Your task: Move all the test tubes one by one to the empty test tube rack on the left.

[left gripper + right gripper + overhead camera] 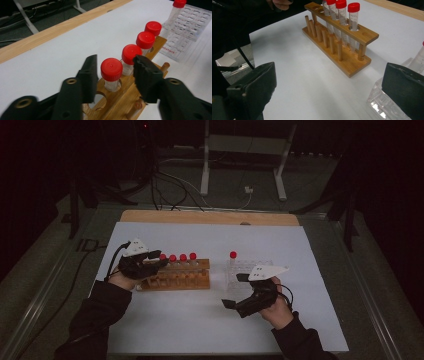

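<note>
Left claw (pixel 115 70) open around nearest red-capped tube (pixel 111 72), untouched; right claw (pixel 332 90) wide open. Clear rack (pixel 384 102) cut off. White table (pixel 200 315), dim room.

Red-capped tube (pixel 111 73) – clear, upright – stands in the wooden rack (pixel 120 100), first of four in line.
</note>
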Demonstrator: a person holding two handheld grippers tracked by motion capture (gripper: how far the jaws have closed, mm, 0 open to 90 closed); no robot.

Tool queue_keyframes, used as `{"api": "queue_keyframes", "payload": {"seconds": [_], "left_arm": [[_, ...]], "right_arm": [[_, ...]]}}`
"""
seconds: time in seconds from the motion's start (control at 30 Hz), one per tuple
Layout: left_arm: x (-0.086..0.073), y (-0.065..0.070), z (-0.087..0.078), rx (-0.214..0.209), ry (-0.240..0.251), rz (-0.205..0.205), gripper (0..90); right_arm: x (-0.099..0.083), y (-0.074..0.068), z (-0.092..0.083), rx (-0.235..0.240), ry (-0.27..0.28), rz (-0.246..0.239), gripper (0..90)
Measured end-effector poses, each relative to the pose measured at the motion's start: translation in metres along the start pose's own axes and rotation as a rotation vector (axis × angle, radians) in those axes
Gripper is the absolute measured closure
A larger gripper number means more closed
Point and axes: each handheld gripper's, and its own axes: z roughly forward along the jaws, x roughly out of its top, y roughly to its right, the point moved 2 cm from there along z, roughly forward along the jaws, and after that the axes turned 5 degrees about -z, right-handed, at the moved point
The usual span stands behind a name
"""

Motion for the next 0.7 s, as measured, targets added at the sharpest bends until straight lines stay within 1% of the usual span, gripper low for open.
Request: {"api": "queue_keyframes", "payload": {"seconds": [0.07, 0.13, 0.17, 0.2, 0.23, 0.27, 0.3, 0.33, 0.37, 0.4, 0.47, 0.5, 0.57, 0.63, 0.67, 0.7], "left_arm": [[0.002, 0.001, -0.006, -0.017, 0.014, -0.005, 45.0], [0.004, 0.002, -0.012, -0.023, 0.028, -0.012, 36.1], [0.004, 0.003, -0.015, -0.033, 0.035, -0.012, 33.6], [0.005, 0.005, -0.018, -0.031, 0.043, -0.015, 29.9], [0.006, 0.006, -0.021, -0.038, 0.047, -0.024, 24.0], [0.006, 0.007, -0.024, -0.061, 0.052, -0.034, 18.8], [0.006, 0.009, -0.028, -0.069, 0.063, -0.040, 16.1], [0.006, 0.011, -0.031, -0.083, 0.072, -0.045, 15.5], [0.006, 0.013, -0.034, -0.104, 0.077, -0.050, 11.0], [0.006, 0.015, -0.037, -0.110, 0.081, -0.051, 8.7], [0.003, 0.019, -0.042, -0.139, 0.092, -0.047, 7.6], [0.002, 0.021, -0.044, -0.146, 0.089, -0.049, 4.2], [-0.001, 0.026, -0.048, -0.165, 0.103, -0.054, 3.5], [-0.006, 0.030, -0.050, -0.168, 0.111, -0.051, 3.1], [-0.008, 0.032, -0.051, -0.177, 0.114, -0.054, 3.0], [-0.010, 0.034, -0.052, -0.178, 0.108, -0.050, 3.0]], "right_arm": [[0.001, -0.001, 0.000, 0.002, 0.002, -0.003, 0.0], [0.001, -0.001, 0.000, 0.004, 0.002, -0.008, 0.0], [0.002, -0.001, -0.001, 0.003, 0.003, -0.008, 0.0], [0.002, -0.001, -0.001, 0.004, 0.004, -0.009, 0.0], [0.003, -0.001, -0.001, 0.003, 0.006, -0.012, 0.0], [0.004, -0.001, -0.001, 0.002, 0.007, -0.012, 0.0], [0.004, -0.001, -0.002, 0.003, 0.008, -0.014, 0.0], [0.005, -0.001, -0.002, 0.002, 0.013, -0.017, 0.0], [0.006, -0.001, -0.003, 0.001, 0.011, -0.018, 0.0], [0.007, -0.001, -0.004, 0.000, 0.013, -0.022, 0.0], [0.010, 0.000, -0.006, -0.004, 0.020, -0.027, 0.0], [0.011, 0.000, -0.006, -0.004, 0.025, -0.028, 0.0], [0.013, 0.000, -0.008, -0.011, 0.032, -0.032, 0.0], [0.015, 0.001, -0.010, -0.014, 0.039, -0.037, 0.0], [0.015, 0.002, -0.011, -0.018, 0.046, -0.036, 0.0], [0.016, 0.003, -0.012, -0.024, 0.048, -0.039, 0.0]]}}
